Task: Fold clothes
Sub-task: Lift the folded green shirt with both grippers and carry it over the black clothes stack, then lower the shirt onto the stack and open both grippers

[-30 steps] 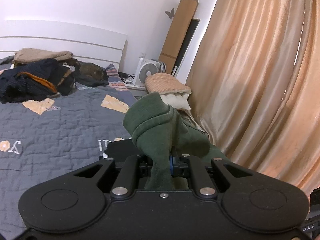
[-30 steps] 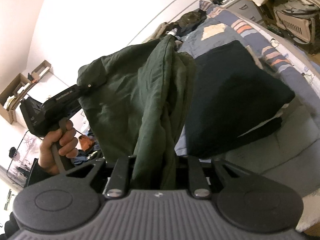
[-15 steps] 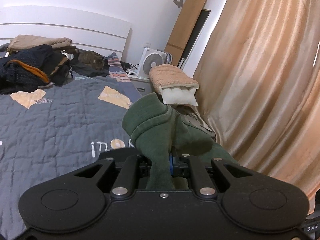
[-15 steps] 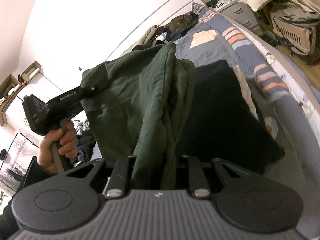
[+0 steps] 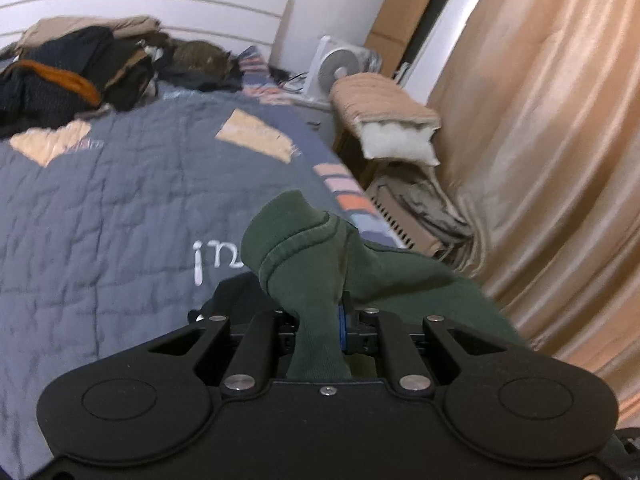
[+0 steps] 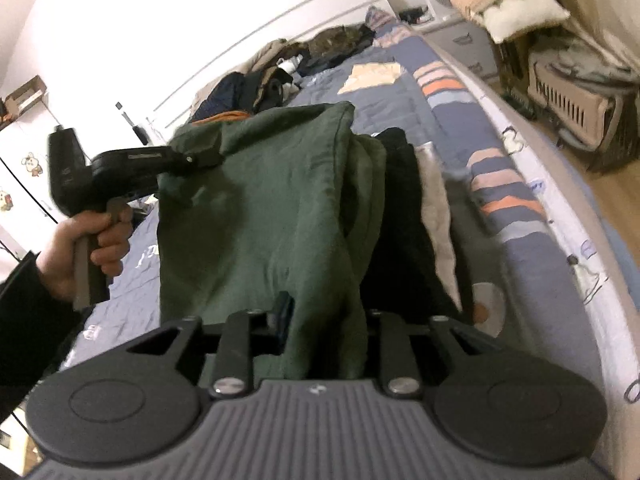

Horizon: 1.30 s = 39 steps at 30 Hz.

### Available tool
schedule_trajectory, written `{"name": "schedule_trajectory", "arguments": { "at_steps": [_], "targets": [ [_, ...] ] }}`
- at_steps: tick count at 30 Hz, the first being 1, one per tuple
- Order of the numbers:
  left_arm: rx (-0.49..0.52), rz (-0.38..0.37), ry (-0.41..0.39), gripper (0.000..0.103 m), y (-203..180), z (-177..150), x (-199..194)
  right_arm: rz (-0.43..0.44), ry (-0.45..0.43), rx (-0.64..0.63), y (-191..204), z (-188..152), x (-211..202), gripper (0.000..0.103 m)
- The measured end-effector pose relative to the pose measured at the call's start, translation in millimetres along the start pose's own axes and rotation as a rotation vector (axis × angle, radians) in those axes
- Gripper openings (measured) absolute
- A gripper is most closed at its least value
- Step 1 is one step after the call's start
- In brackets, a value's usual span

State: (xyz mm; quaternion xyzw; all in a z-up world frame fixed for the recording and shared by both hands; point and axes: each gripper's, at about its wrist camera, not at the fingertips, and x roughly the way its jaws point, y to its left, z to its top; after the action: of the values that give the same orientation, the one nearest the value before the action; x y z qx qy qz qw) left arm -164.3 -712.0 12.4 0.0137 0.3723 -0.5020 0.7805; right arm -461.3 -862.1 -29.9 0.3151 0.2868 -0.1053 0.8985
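Note:
A dark green sweatshirt (image 6: 260, 216) hangs folded between my two grippers, low over a black folded garment (image 6: 400, 200) on the bed. My left gripper (image 5: 320, 320) is shut on a ribbed green edge (image 5: 296, 240). In the right wrist view the left gripper (image 6: 200, 158), held by a hand (image 6: 92, 240), pinches the sweatshirt's far corner. My right gripper (image 6: 324, 312) has its jaws opening. The green cloth still lies between them, and a gap shows beside the left pad.
A grey quilt (image 5: 100, 220) covers the bed, with a pile of clothes (image 5: 60, 76) near the headboard. A fan (image 5: 340, 66), a padded cushion (image 5: 384, 120) and a slatted crate (image 6: 568, 92) stand right of the bed, before a tan curtain (image 5: 540, 160).
Both grippers have sunk toward the bed with the green sweatshirt, which now drapes over the black garment. The right jaws have spread wider around the cloth.

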Motion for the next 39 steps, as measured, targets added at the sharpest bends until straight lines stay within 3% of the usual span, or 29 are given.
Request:
{"name": "schedule_trajectory", "arguments": {
  "at_steps": [5, 7, 10, 13, 18, 21, 26, 29, 33, 36, 39],
  "targets": [
    [-0.047, 0.047, 0.006, 0.033, 17.8, -4.1, -4.0, 0.011, -0.03, -0.004, -12.1, -7.0, -18.8, 0.038],
    [-0.05, 0.088, -0.011, 0.05, 25.2, -4.3, -18.1, -0.001, -0.034, 0.001, -16.4, -7.8, -28.9, 0.04],
    [-0.035, 0.164, -0.062, 0.061, 36.9, -8.5, -52.0, -0.068, -0.044, -0.004, -18.3, -8.9, -45.0, 0.048],
    [0.0, 0.197, -0.063, 0.062, 35.5, -19.5, -87.8, -0.133, -0.068, -0.009, -15.8, -8.9, -65.6, 0.052],
    [0.089, 0.161, -0.08, 0.07, 7.3, -56.4, -136.0, -0.187, -0.176, -0.083, 9.6, -6.6, -101.4, 0.052],
    [0.137, 0.112, -0.062, 0.07, -18.1, -82.2, -143.0, -0.143, -0.233, -0.114, 29.2, -2.9, -113.4, 0.053],
    [0.107, 0.026, -0.045, 0.07, -45.8, -117.7, -143.2, -0.003, -0.204, -0.113, 47.5, 6.8, -86.9, 0.055],
    [0.075, -0.001, -0.026, 0.07, -51.0, -130.1, -138.5, 0.071, -0.129, -0.037, 39.2, 6.5, -53.5, 0.055],
    [0.049, -0.02, 0.001, 0.07, -52.1, -143.4, -134.1, -0.003, -0.05, 0.025, 9.5, -1.0, -21.8, 0.054],
    [0.033, -0.039, 0.009, 0.07, -49.5, -151.3, -134.7, 0.075, -0.078, 0.134, -24.6, -12.5, -25.5, 0.051],
    [0.016, -0.05, 0.016, 0.07, -48.5, -157.2, -133.7, 0.119, -0.086, 0.154, -42.1, -21.9, -27.7, 0.047]
  ]
}}
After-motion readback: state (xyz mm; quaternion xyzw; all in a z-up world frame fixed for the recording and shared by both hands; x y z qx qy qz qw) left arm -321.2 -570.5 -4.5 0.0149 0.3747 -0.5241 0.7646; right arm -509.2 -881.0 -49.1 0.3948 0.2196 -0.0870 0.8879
